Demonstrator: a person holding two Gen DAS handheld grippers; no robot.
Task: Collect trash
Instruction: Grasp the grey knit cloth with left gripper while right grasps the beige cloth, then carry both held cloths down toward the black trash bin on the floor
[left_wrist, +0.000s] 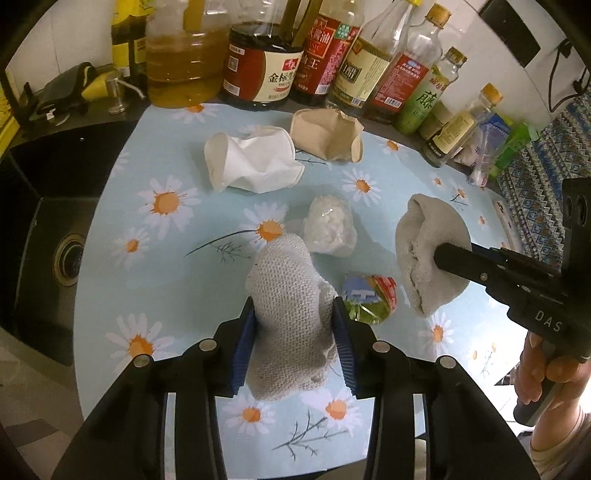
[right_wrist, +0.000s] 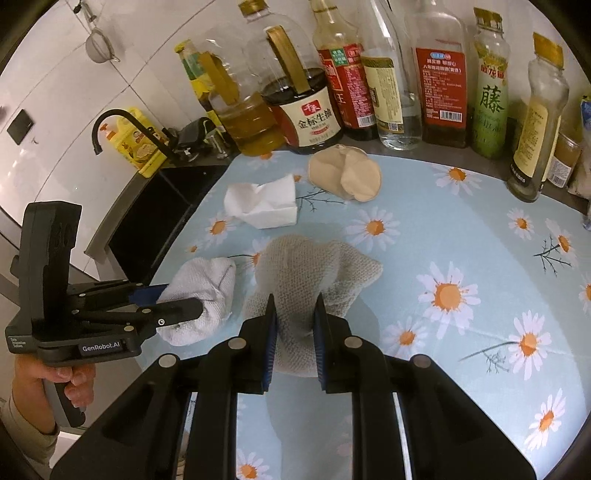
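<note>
My left gripper (left_wrist: 293, 314) is shut on a grey knitted rag (left_wrist: 291, 317) and holds it over the daisy-print mat (left_wrist: 155, 266). My right gripper (right_wrist: 294, 306) is shut on a second grey knitted rag (right_wrist: 314, 269); it also shows in the left wrist view (left_wrist: 428, 254). On the mat lie a crumpled white tissue (left_wrist: 251, 162), a crumpled brown tissue (left_wrist: 327, 134), a clear plastic wad (left_wrist: 328, 225) and a colourful wrapper (left_wrist: 371, 297). The left gripper with its rag (right_wrist: 201, 291) shows in the right wrist view.
Several oil and sauce bottles (left_wrist: 273, 55) line the back of the counter. A black sink (left_wrist: 48, 221) with a drain lies left of the mat, with a black faucet (right_wrist: 110, 125). A patterned cloth (left_wrist: 535, 177) lies at right.
</note>
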